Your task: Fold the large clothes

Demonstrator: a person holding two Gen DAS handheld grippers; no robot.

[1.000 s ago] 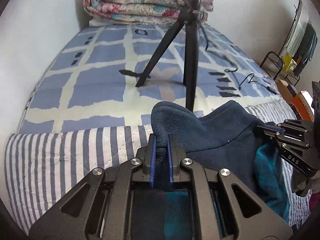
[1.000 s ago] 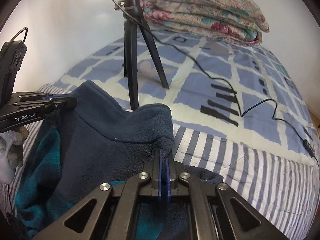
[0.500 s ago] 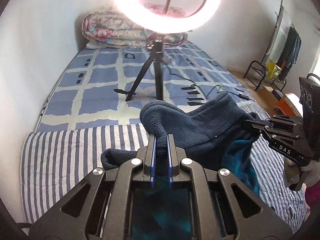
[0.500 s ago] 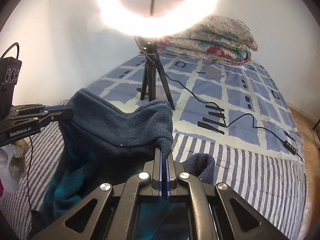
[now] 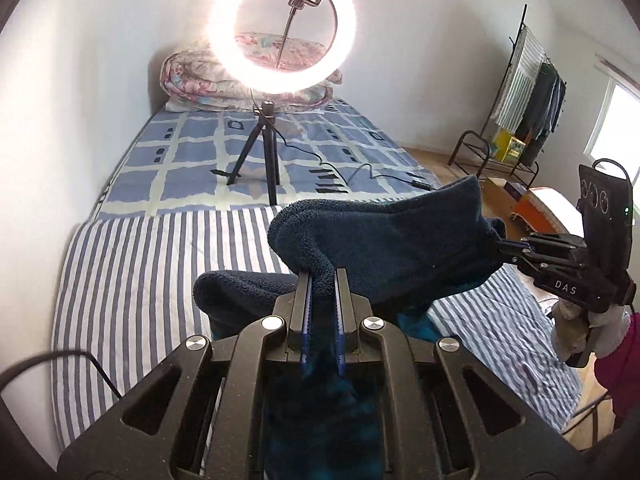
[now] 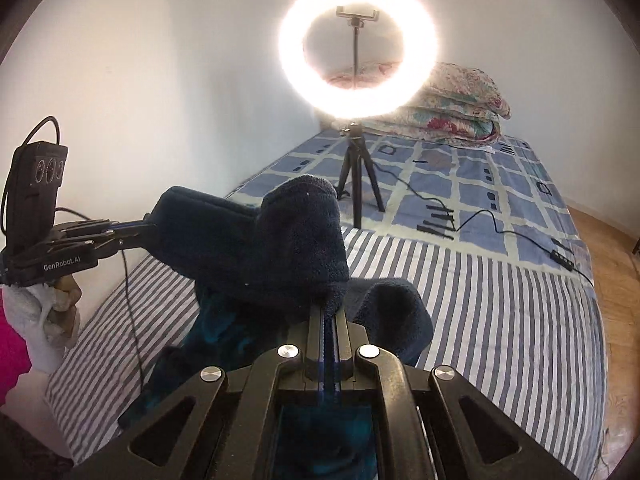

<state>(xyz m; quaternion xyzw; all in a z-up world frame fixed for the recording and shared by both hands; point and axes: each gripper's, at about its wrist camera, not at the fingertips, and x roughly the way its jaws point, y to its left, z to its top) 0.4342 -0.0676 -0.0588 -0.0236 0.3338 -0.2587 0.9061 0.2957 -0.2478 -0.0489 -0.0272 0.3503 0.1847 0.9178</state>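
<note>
A striped bed (image 5: 132, 280) lies below me. My dark fleece (image 5: 392, 248) has risen clear of it since a moment ago — ready to spread for folding. My left tool (image 5: 320, 280) and right tool (image 6: 329, 312) each clamp an edge.

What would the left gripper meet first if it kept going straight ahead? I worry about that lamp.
Beyond the navy fleece clamped in the left gripper, probably the striped sheet. The ring light tripod stands farther back, slightly left; depth is unclear.
</note>
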